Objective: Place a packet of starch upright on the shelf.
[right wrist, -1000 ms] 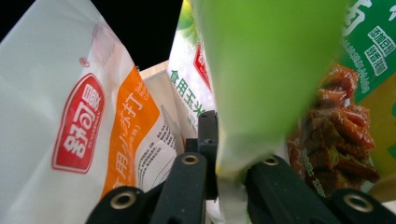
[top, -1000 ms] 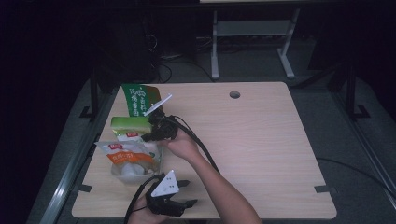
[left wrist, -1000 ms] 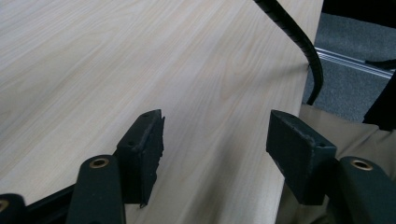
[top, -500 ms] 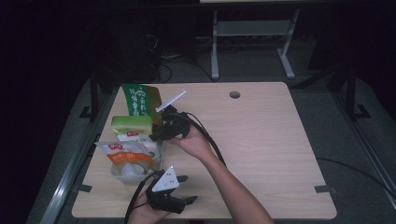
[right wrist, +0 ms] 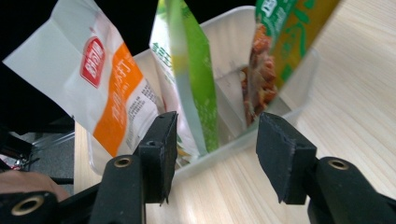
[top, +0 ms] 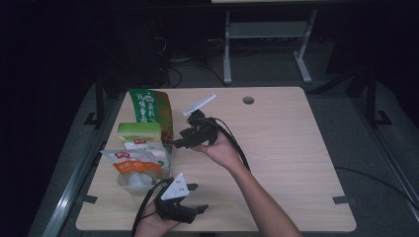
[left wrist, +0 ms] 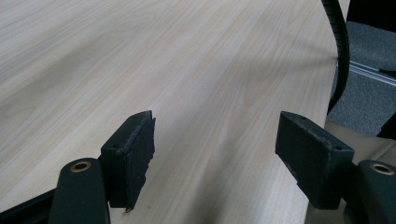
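right gripper (top: pixel 179 141) just opened, nothing between its jaws, leaving green packet (top: pixel 141 134) upright in clear bin (right wrist: pixel 299 70) at nine o'clock; left gripper (top: pixel 197 197) wide, idle

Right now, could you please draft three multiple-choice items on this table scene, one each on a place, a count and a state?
1. Where on the table does the clear bin of snack bags sit?
A. left side
B. right side
C. centre

2. How many snack bags stand in the bin?
A. one
B. three
C. five

3. How do the jaws of the right hand-held gripper stand?
A. shut on a bag
B. shut, holding nothing
C. open, holding nothing

Key: 1 A, the high view shows it by the left edge; 2 B, orange-white bag, light green bag, dark green bag; 3 C, a gap shows between the pads.
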### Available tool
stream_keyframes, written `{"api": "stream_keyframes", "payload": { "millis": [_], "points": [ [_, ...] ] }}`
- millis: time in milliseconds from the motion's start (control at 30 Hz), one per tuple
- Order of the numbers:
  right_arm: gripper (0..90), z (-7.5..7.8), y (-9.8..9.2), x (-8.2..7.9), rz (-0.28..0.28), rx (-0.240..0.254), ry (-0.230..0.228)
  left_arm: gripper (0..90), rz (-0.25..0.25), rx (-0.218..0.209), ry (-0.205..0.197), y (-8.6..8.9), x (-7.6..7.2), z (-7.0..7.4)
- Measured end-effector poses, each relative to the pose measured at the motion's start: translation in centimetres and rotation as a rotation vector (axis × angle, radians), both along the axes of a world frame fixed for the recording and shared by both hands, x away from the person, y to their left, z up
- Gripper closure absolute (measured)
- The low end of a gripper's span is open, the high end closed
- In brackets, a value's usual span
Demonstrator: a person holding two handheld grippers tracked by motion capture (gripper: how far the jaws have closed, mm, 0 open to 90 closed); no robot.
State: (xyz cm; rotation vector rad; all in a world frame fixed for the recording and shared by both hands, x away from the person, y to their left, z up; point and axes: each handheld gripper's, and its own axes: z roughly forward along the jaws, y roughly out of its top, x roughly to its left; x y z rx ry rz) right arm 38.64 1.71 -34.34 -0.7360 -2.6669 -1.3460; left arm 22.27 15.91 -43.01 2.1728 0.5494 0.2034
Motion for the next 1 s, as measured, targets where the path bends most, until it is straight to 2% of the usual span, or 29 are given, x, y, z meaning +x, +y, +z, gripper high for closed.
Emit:
{"api": "stream_keyframes", "payload": {
  "millis": [633, 1000],
  "points": [
    [39.0, -0.1, -4.3, 0.0, -0.056, -0.022, 0.000, 27.7, 0.002, 0.001, -0.002, 0.0, 0.2, 0.0],
    [38.5, -0.6, -6.4, -0.2, -0.081, -0.033, 0.006, 27.7, 0.008, -0.004, -0.004, 0.1, 0.3, 0.1]
  ]
}}
